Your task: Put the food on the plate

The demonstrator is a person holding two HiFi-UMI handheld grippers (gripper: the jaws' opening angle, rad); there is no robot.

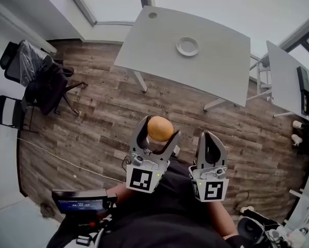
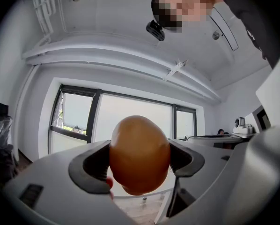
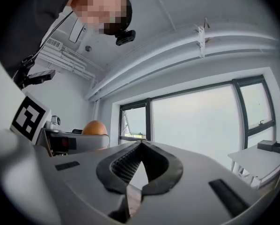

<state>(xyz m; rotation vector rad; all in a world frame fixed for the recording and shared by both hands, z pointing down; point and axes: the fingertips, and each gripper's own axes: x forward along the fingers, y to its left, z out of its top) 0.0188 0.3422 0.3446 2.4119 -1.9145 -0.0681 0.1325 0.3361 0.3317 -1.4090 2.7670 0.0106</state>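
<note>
White surface (image 1: 206, 71) upper centre carrying round white plate (image 1: 187, 46), plank floor (image 1: 108, 123), left gripper (image 1: 156, 134) fingers clamping orange oval food (image 1: 160, 128), possibly an egg, right gripper (image 1: 211, 137) fingers pressed together, empty

Bare office or lab workroom

Two plain white tables, a large one (image 1: 216, 61) and a narrower one (image 1: 283, 81), stand well apart on a wood-plank floor (image 1: 108, 123). The narrower table carries a dark piece of electronic equipment (image 1: 304, 84). Black office chairs (image 1: 46, 81) are pushed against the white wall, one (image 1: 20, 58) wrapped in clear plastic. A thin cable (image 1: 56, 156) trails over the floor. Wide dark-framed windows (image 3: 196, 121) fill one wall. The white ceiling (image 2: 112, 13) has exposed pipes (image 2: 41, 8) running along it. There are no household furnishings in sight.
</note>
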